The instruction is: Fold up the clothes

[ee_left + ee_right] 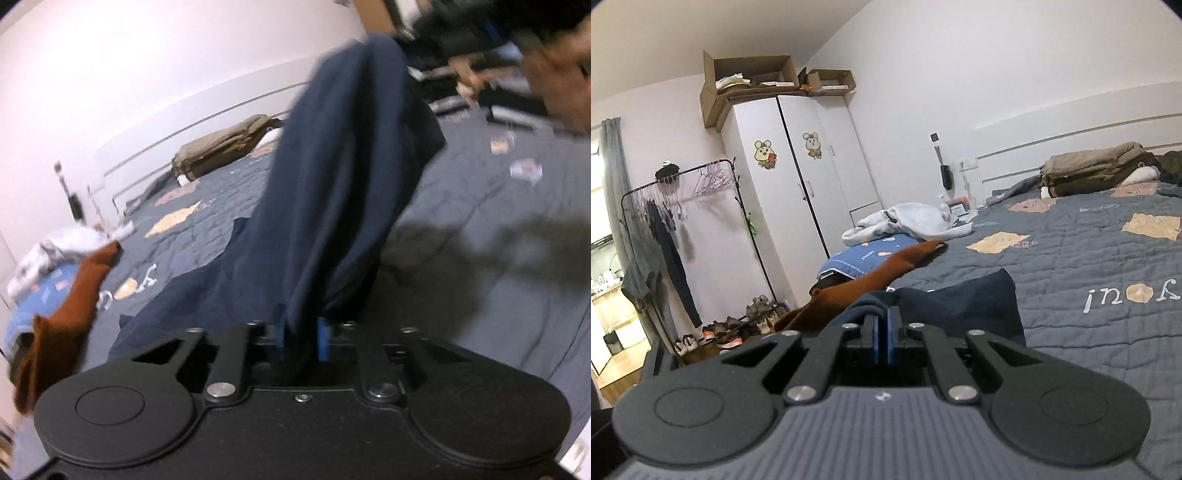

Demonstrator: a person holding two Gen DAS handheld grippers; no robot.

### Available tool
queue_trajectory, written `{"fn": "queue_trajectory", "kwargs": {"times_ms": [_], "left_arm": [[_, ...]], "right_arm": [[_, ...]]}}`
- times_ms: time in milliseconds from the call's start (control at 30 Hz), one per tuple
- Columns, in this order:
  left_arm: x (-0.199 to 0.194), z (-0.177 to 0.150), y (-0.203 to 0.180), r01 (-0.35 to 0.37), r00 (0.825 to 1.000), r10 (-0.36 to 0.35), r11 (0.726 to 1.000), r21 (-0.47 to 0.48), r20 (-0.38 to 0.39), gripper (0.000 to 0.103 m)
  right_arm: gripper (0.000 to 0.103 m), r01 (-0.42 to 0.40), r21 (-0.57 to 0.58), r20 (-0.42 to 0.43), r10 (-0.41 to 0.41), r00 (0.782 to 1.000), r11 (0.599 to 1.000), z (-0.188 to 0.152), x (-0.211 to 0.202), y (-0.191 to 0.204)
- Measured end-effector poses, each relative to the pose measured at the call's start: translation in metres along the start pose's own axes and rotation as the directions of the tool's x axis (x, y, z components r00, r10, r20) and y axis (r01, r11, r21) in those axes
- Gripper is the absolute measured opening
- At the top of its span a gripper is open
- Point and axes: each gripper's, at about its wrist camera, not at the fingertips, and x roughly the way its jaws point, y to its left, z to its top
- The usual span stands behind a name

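Above the grey quilted bed (480, 229), the navy garment (332, 184) is stretched between both tools: the left tool (301, 332) has its blue pads pinched on one bunched edge, and the cloth rises from there toward the upper right of the left wrist view, where a blurred hand (554, 74) carries the other tool. In the right wrist view the right tool (882, 325) has its jaws pressed together on a fold of the same garment, whose free part drapes onto the quilt just ahead. A rust-brown garment (871, 280) lies at the bed's edge, close beside the navy one (whether they touch cannot be told). To fold well from here, judged from the frames, both grips should stay firm while the cloth is drawn taut and level, shaken free of its twist, then lowered flat onto bare quilt, clear of the brown piece, before any edge is brought over.
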Motion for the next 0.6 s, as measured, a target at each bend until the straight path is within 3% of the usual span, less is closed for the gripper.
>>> {"fn": "queue_trajectory", "kwargs": {"times_ms": [133, 233, 300, 367, 400, 433, 467, 500, 600], "left_arm": [[-0.023, 0.013, 0.032, 0.073, 0.992, -0.051, 0.977, -0.198, 0.112, 0.008], [-0.049, 0.023, 0.062, 0.209, 0.961, -0.125, 0.912, -0.352, 0.246, 0.008], [-0.067, 0.027, 0.079, 0.343, 0.914, -0.197, 0.842, -0.417, 0.353, 0.007], [-0.081, 0.026, 0.093, 0.48, 0.845, -0.257, 0.752, -0.452, 0.47, 0.007], [-0.087, 0.026, 0.098, 0.529, 0.812, -0.268, 0.714, -0.459, 0.518, 0.007], [-0.091, 0.026, 0.102, 0.553, 0.793, -0.265, 0.69, -0.467, 0.549, 0.007], [-0.091, 0.026, 0.104, 0.55, 0.794, -0.25, 0.684, -0.479, 0.554, 0.007], [-0.09, 0.026, 0.104, 0.527, 0.81, -0.233, 0.694, -0.491, 0.538, 0.007], [-0.068, 0.024, 0.096, 0.414, 0.889, -0.201, 0.736, -0.535, 0.412, 0.007]], "right_arm": [[0.004, -0.004, 0.021, 0.027, 0.003, 1.0, 1.0, 0.006, -0.009, -0.002], [0.004, -0.031, 0.049, 0.063, 0.028, 0.998, 0.998, 0.017, -0.022, -0.005], [0.004, -0.061, 0.071, 0.088, 0.055, 0.995, 0.996, 0.024, -0.031, -0.007], [0.004, -0.109, 0.099, 0.123, 0.097, 0.988, 0.989, 0.032, -0.04, -0.008], [0.004, -0.132, 0.108, 0.136, 0.117, 0.984, 0.985, 0.036, -0.043, -0.008], [0.004, -0.15, 0.112, 0.142, 0.133, 0.981, 0.982, 0.039, -0.046, -0.008], [0.003, -0.167, 0.117, 0.149, 0.149, 0.977, 0.979, 0.042, -0.048, -0.008], [0.002, -0.169, 0.105, 0.148, 0.152, 0.977, 0.98, 0.044, -0.049, -0.006], [0.001, -0.112, 0.064, 0.094, 0.106, 0.99, 0.992, 0.039, -0.039, -0.004]]}}
